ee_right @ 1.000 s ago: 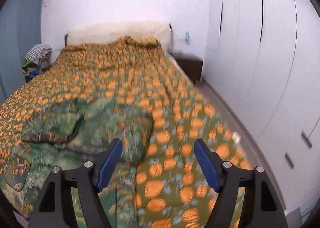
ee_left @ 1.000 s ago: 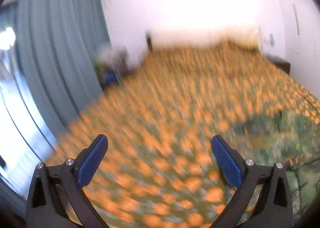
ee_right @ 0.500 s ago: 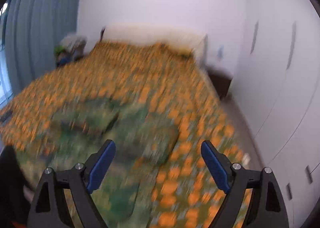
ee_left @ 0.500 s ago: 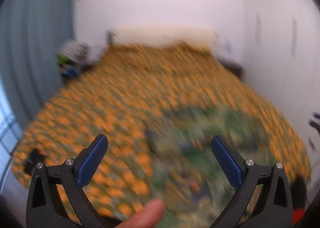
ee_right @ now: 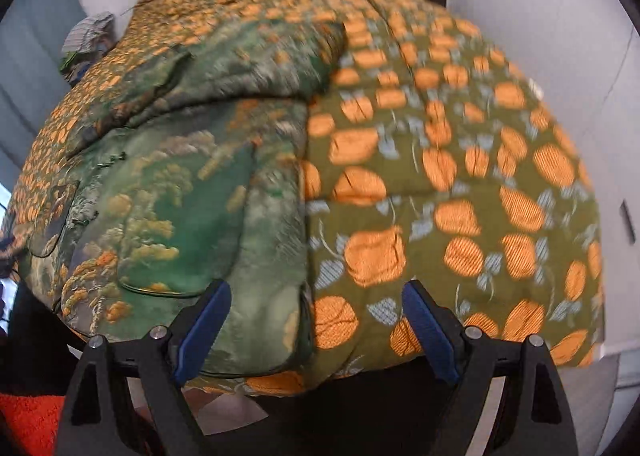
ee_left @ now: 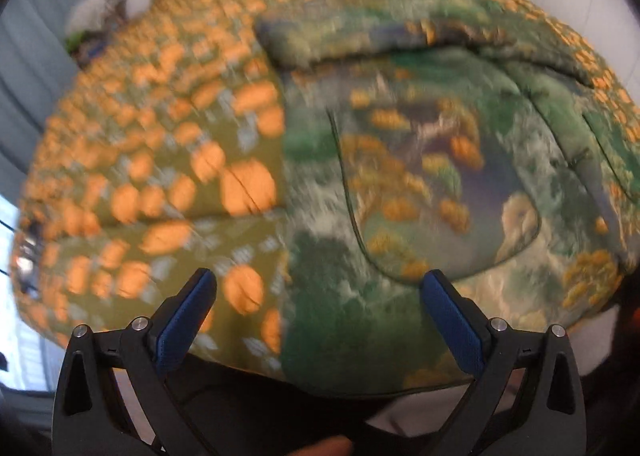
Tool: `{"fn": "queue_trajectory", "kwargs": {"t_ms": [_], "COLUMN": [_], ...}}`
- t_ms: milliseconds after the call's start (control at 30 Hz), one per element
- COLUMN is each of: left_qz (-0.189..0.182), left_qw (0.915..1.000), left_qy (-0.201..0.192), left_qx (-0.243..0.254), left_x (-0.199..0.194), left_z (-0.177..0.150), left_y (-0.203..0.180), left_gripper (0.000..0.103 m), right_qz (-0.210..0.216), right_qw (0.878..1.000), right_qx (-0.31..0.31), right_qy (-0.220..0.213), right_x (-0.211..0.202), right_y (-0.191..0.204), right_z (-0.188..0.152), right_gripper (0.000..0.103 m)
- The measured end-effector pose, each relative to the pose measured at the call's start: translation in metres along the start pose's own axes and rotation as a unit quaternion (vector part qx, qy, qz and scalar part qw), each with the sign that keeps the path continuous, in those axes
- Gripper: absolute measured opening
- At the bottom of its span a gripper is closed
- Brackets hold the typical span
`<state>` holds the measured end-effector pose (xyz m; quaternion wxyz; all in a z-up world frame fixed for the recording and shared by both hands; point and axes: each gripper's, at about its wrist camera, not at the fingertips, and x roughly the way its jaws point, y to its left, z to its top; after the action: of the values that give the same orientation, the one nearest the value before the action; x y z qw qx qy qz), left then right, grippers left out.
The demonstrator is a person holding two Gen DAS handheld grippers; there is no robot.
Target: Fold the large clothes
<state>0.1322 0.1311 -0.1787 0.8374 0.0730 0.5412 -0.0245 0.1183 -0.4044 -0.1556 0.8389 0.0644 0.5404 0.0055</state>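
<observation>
Over the bed's near edge (ee_right: 360, 368) (garment (ee_left: 400, 175) flat), both grippers gape.

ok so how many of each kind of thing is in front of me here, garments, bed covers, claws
green printed garment: 1
orange and olive bed cover: 1
claws: 2, left claw and right claw, both open with nothing between the pads
total: 4
</observation>
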Motion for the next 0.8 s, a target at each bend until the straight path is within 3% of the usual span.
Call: {"fn": "queue_trajectory", "kwargs": {"t_ms": [167,333,367,433,467,500,567,800], "left_qz": [-0.068,-0.102,-0.104,-0.101,-0.101,-0.097,-0.099,-0.110], "left_qw": [0.9972,0.9932,0.9927,0.9926,0.9925,0.9928,0.9922,0.9906], "left_qy": [0.033,0.056,0.061,0.067,0.068,0.071,0.075,0.080], "left_qx": [-0.002,-0.008,-0.008,-0.008,-0.007,-0.006,-0.010,0.015], "left_x": [0.014,0.020,0.019,0.016,0.013,0.009,0.002,-0.031], "left_z": [-0.003,0.000,0.000,0.001,0.001,0.001,0.004,-0.005], "left_y": [-0.003,-0.009,-0.009,-0.008,-0.006,-0.006,-0.002,0.007], "left_gripper": [0.101,0.080,0.072,0.057,0.044,0.029,0.019,0.015], "right_qz": [0.061,0.097,0.100,0.113,0.109,0.084,0.084,0.096], "right_qw": [0.997,0.990,0.990,0.987,0.987,0.988,0.987,0.984], "right_qx": [0.015,-0.020,-0.020,-0.015,-0.024,-0.036,-0.037,-0.064], "right_qy": [0.049,0.096,0.099,0.112,0.119,0.124,0.133,0.136], "right_x": [0.022,0.042,0.045,0.047,0.047,0.046,0.042,0.001], "right_y": [-0.009,0.006,0.008,0.012,0.016,0.019,0.022,0.040], "right_z": [-0.004,-0.010,-0.009,-0.008,-0.007,-0.005,-0.002,0.002], "right_gripper": [0.089,0.089,0.089,0.062,0.038,0.024,0.012,0.012]}}
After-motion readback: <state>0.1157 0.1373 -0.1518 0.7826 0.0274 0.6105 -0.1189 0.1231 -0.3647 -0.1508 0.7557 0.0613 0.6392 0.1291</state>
